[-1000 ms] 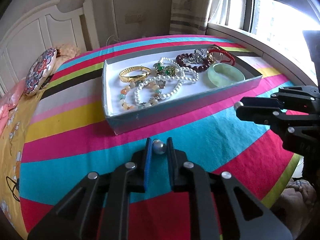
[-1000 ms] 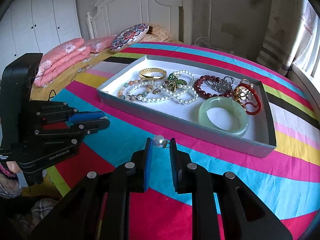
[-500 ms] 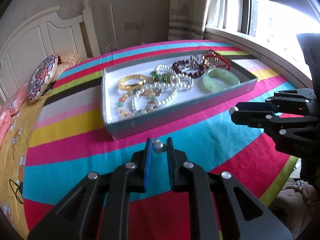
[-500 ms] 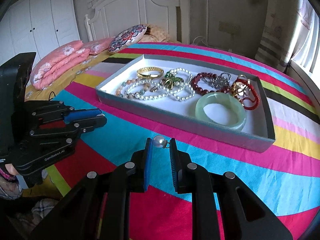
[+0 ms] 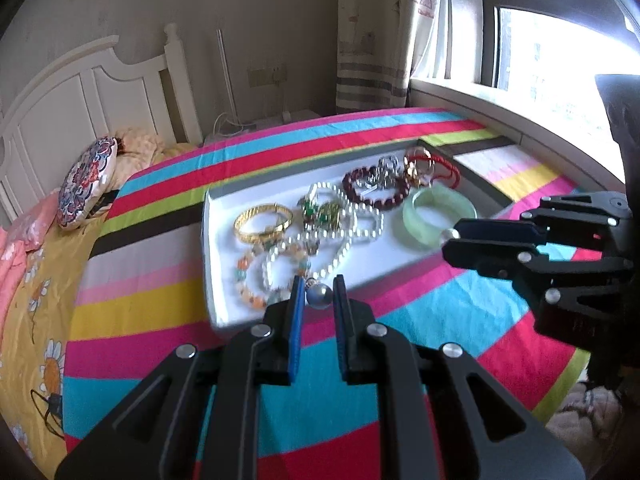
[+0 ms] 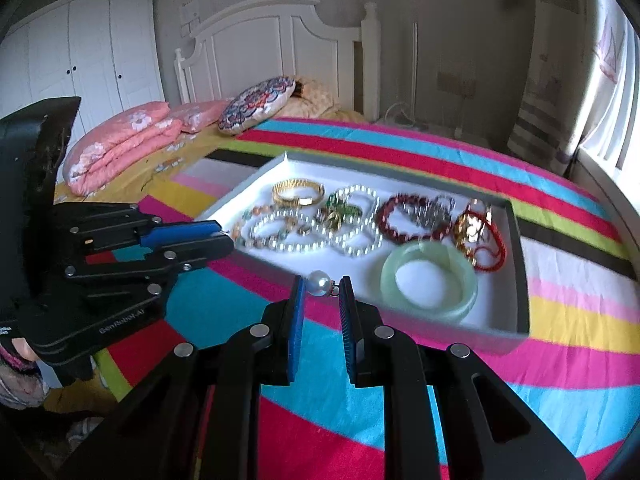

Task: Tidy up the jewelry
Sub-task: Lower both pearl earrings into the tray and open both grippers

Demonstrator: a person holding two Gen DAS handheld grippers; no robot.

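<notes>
1. Grey-blue pearl earring (image 5: 319,294) sits clamped in the left gripper (image 5: 316,300).
2. White pearl earring (image 6: 319,282) is pinched by the right gripper (image 6: 321,292).
3. Both hover near the white jewelry tray (image 6: 520,280) on the striped bedspread (image 6: 440,392).

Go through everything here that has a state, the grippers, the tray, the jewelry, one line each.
Left gripper: shut on grey pearl.
Right gripper: shut on white pearl.
Tray: open, no lid, lying on striped cloth.
Jade bangle: flat in tray, apart from the rest.
Gold bangle: flat in tray.
Pearl strands: tangled together in tray.
</notes>
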